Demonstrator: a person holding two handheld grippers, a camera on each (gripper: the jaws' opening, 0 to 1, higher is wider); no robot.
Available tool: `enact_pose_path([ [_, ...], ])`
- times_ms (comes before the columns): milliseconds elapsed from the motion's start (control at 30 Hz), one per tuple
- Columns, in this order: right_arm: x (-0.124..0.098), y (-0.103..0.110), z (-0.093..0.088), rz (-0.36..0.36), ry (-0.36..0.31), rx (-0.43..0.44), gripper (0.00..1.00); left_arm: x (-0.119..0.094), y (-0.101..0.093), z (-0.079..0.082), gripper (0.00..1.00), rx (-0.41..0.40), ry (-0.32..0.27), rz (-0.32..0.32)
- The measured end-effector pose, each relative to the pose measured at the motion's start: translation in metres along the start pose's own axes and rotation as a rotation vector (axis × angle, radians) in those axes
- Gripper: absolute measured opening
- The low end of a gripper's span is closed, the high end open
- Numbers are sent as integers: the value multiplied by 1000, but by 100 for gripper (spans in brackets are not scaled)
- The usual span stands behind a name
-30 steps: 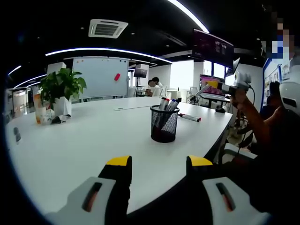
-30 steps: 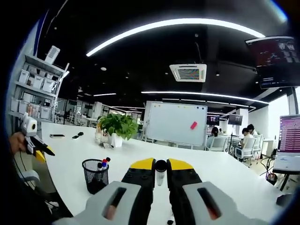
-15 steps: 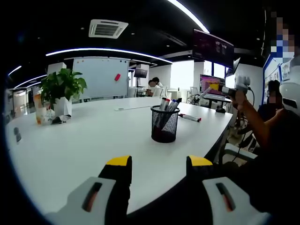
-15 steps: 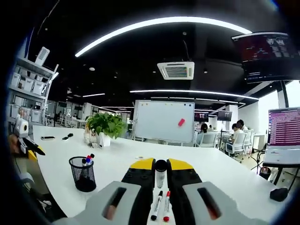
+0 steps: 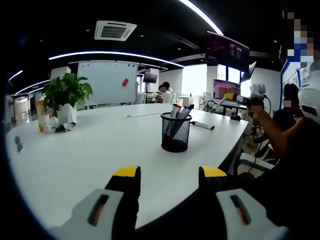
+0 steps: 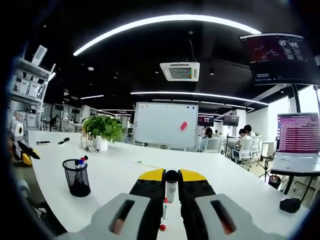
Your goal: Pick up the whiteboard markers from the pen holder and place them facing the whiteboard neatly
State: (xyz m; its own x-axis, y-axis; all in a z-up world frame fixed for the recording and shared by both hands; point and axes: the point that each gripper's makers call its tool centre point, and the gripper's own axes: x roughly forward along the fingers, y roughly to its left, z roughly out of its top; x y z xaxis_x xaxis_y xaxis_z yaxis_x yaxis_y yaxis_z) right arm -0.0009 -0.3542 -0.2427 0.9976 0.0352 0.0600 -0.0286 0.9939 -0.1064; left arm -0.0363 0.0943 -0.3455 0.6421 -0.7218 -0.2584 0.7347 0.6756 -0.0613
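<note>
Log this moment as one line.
right gripper: shut on marker | left gripper: open, idle | pen holder: markers remain

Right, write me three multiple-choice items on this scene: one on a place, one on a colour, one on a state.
1. Where does the pen holder stand?
A. on the white table
B. on the floor
C. on a chair

2. What colour is the pen holder?
A. red
B. black
C. green

3. How are the right tongs?
A. wide open
B. shut on nothing
C. shut on a marker

Key:
1. A: the left gripper view shows its base on the tabletop.
2. B: both views show black mesh.
3. C: in the right gripper view a marker sits clamped between the yellow-tipped jaws.
</note>
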Motion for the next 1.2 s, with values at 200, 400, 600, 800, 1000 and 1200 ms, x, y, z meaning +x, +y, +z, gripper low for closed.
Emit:
enact_pose_path([
  [200, 3, -5, -14, -13, 33, -7, 13, -1, 1, 0, 48, -1, -1, 4],
  [400, 6, -6, -25, -9, 58, -6, 13, -2, 2, 2, 48, 2, -5, 8],
  [600, 10, -7, -38, -10, 87, 1, 13, -2, 1, 1, 48, 1, -3, 6],
  [800, 14, -6, -51, -4, 116, 6, 13, -1, 2, 0, 48, 1, -1, 6],
  [1000, 17, -8, -67, -9, 151, 15, 13, 1, -1, -1, 48, -1, 4, -2],
  [1200, 19, -8, -75, -12, 171, 16, 13, 0, 0, -1, 48, -3, 2, 0],
])
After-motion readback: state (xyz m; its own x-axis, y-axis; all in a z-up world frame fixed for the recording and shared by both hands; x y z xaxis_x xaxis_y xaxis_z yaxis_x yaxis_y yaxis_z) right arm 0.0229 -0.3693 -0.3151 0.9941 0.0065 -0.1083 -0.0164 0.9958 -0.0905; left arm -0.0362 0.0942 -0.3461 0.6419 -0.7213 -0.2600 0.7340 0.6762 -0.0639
